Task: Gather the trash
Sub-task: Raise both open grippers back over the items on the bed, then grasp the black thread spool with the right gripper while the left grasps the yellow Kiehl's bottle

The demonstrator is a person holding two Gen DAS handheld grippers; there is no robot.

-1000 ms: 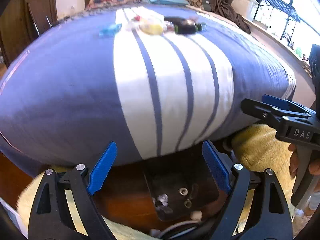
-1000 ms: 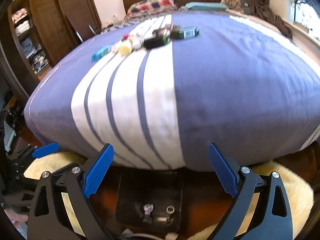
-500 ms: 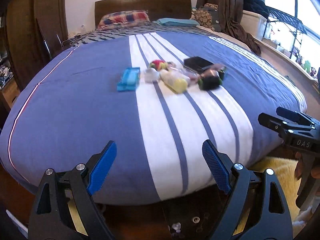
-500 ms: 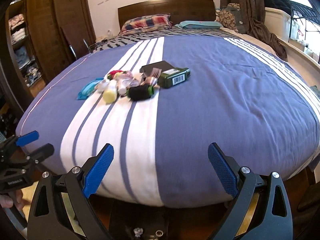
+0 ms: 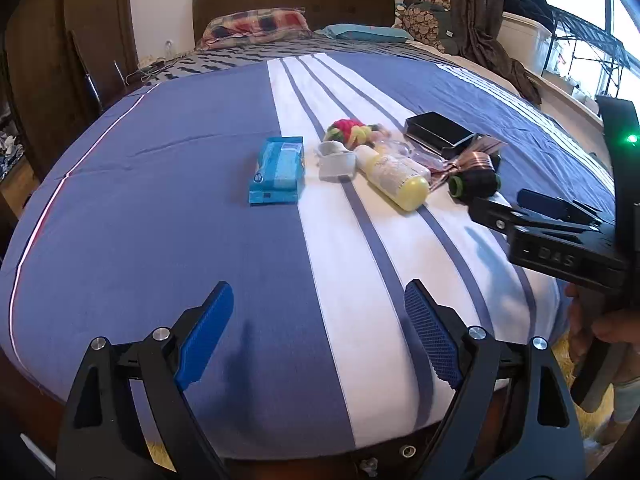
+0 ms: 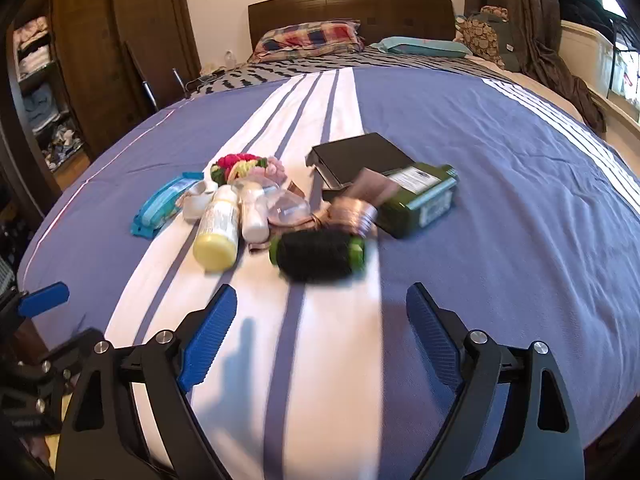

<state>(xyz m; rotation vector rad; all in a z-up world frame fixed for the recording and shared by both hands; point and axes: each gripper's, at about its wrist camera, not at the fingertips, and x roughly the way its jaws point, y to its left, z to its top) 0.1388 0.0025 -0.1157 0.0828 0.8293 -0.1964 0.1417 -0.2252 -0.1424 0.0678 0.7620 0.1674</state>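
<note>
Both claws spread wide, nothing between the pads: left gripper (image 5: pixel 318 336) sits low centre of its view over the near edge of the bed (image 5: pixel 160 216), right gripper (image 6: pixel 322 338) likewise in its own view and also visible at the right edge of the left view. Trash pile sits mid-frame on the white stripes of the bedspread, well ahead of both sets of fingertips. Left to right in the right view: blue wipes pack (image 6: pixel 162 206), yellow-capped bottle (image 6: pixel 216 232) lying on its side, a smaller white bottle (image 6: pixel 253 212) touching it, crumpled clear plastic (image 6: pixel 288 208), black roller with green ends (image 6: pixel 318 254) nearest the right claw. Behind those: red/yellow/pink knit bundle (image 6: pixel 240 166), black box (image 6: pixel 360 156), dark green bottle (image 6: pixel 420 198) lying flat against the box. Striped wrapper (image 6: pixel 360 204) on top of the pile is motion-blurred, possibly foil, can't confirm. Plaid pillow (image 6: pixel 310 36) and headboard (image 6: pixel 352 10) at top centre.
</note>
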